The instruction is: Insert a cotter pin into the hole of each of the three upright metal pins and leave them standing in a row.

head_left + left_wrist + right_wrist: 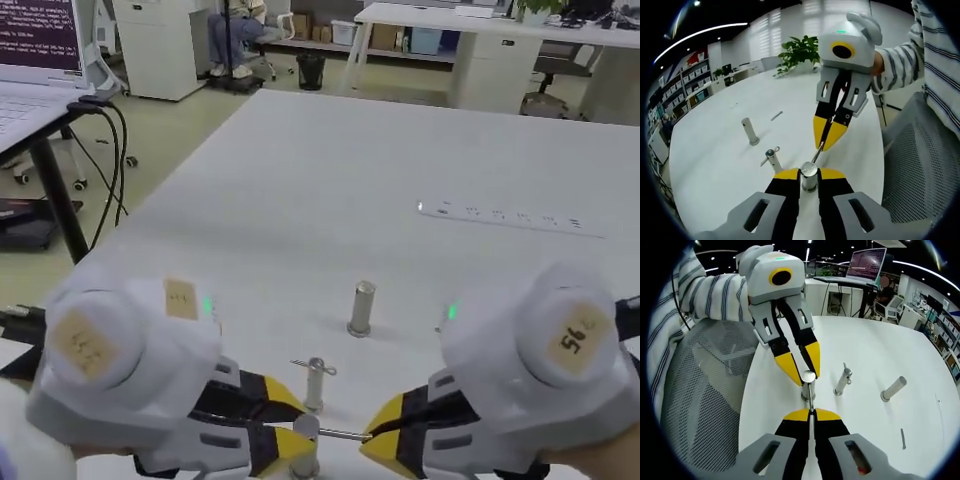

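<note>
Three upright metal pins stand in a row on the white table. My left gripper [297, 430] [809, 176] is shut on the near pin [305, 442] [809, 173] [808, 384]. My right gripper [386, 428] [811, 414] is shut on a cotter pin [345, 434] [810, 399] [817, 152], whose tip lies against the near pin's upper part. The middle pin [315, 388] [773, 160] [842, 382] has a cotter pin [314, 367] through its top. Bare, the far pin [361, 308] [749, 131] [893, 388] stands alone.
A loose cotter pin [776, 116] [903, 438] lies on the table beyond the far pin. A white power strip [510, 217] lies further back on the right. A mesh chair [705, 390] stands at the near table edge. A laptop desk [35, 90] is on the left.
</note>
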{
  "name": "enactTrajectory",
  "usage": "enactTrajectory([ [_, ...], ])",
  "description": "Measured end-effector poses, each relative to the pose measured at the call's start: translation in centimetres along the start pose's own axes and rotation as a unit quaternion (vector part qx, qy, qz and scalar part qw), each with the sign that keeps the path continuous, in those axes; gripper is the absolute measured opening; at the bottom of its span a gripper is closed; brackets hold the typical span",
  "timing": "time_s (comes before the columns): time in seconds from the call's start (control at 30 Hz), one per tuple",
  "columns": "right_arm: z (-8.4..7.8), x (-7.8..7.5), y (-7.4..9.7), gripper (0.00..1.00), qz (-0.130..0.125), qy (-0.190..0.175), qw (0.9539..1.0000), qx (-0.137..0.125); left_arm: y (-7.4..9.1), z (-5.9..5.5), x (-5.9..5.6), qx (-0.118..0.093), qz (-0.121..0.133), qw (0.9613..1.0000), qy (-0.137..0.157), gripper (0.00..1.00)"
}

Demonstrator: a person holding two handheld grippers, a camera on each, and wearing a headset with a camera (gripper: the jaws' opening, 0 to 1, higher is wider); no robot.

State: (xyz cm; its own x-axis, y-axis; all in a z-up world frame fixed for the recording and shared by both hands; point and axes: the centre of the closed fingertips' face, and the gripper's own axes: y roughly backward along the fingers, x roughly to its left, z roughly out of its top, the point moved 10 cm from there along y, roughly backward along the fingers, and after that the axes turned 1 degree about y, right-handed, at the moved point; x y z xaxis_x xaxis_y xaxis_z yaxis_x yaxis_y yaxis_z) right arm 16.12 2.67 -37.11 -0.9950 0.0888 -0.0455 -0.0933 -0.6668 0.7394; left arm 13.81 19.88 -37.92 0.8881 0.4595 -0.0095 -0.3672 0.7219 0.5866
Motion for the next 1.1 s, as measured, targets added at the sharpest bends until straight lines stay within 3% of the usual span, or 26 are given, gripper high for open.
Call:
enactTrajectory([
  [0.63,1.1,-0.1,-1.0,0.0,0.015,0.014,0.9996,-0.019,-0.5,0.4,0.0,0.0,-0.006,1.0,0.001,0.09],
  [0.93,1.3,-0.1,-1.4,0.0,0.028,0.037,0.9987,-0.02,-0.7,0.7,0.0,0.0,-0.009,0.9998,-0.015,0.09],
  [1.1,1.2,-0.1,-1.4,0.0,0.033,0.028,0.9989,-0.019,-0.6,0.7,-0.1,0.0,-0.009,0.9998,-0.02,0.09],
])
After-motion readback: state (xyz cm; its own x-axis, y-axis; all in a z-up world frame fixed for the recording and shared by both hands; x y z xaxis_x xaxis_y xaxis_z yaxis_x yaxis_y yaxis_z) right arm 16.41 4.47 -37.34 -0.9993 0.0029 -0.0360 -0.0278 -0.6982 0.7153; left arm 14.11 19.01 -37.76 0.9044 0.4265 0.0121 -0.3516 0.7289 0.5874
